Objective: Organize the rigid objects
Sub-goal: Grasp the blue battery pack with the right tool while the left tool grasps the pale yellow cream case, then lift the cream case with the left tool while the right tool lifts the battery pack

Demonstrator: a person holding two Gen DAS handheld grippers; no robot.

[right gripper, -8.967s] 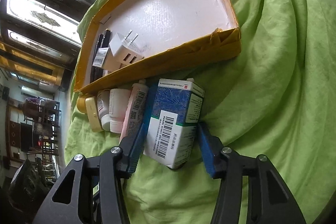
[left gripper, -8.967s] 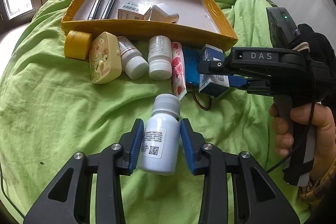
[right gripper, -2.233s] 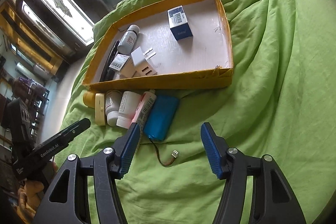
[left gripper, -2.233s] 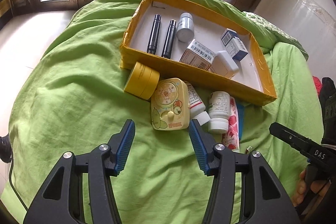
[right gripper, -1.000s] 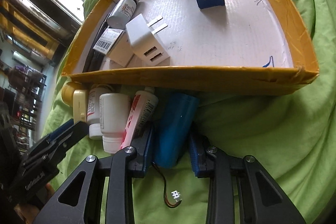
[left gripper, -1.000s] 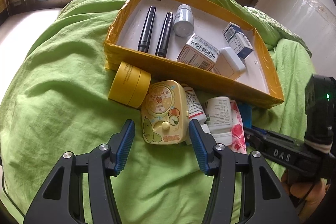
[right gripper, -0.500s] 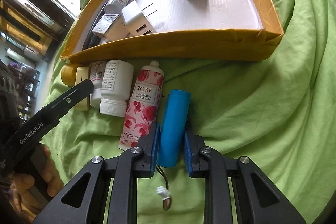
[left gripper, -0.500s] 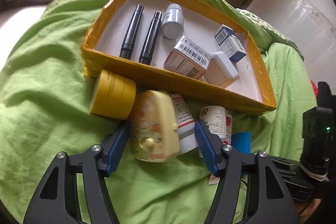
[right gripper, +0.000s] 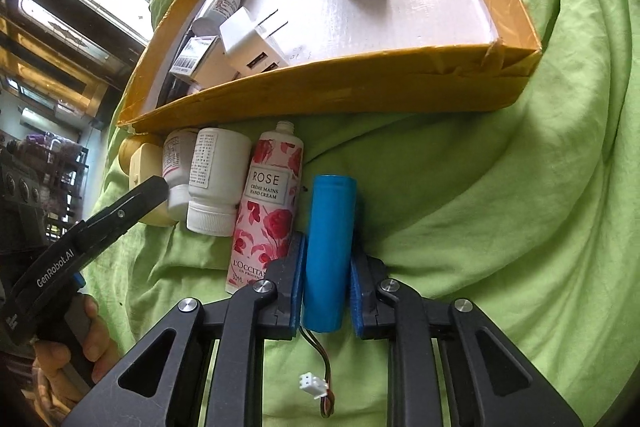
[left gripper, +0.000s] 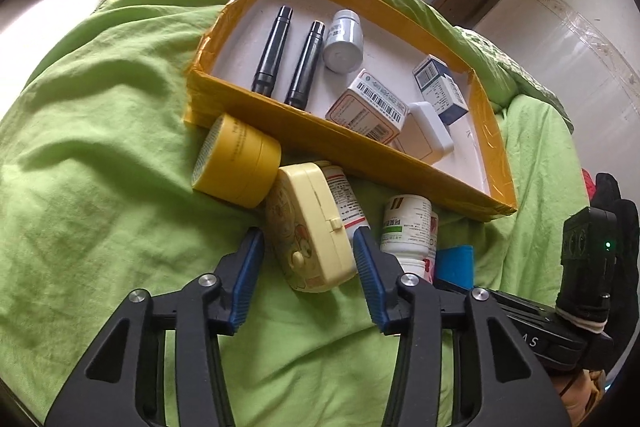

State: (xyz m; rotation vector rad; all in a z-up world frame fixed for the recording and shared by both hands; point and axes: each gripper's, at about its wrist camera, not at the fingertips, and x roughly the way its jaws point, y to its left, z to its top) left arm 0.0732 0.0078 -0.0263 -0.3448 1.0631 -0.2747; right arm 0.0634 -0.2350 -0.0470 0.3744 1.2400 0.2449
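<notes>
A yellow cardboard tray (left gripper: 344, 151) (right gripper: 360, 87) lies on a green bedspread and holds two black pens (left gripper: 272, 51), a white bottle (left gripper: 343, 41), boxes and a white charger (right gripper: 252, 43). My left gripper (left gripper: 306, 267) straddles a cream cartoon case (left gripper: 310, 231); the case stands tilted on edge, the right pad touches it and a gap shows at the left pad. My right gripper (right gripper: 326, 279) is shut on a blue cylindrical battery (right gripper: 328, 251) with a trailing wire and white plug (right gripper: 314, 385).
In front of the tray lie a yellow round jar (left gripper: 236, 161), two white pill bottles (right gripper: 214, 175) (left gripper: 404, 227) and a rose hand-cream tube (right gripper: 268, 203). The bedspread (right gripper: 520, 227) is rumpled, with folds to the right.
My left gripper has closed in around the cream case, which tipped up on edge. My right gripper stays shut on the blue battery and has drawn it slightly back.
</notes>
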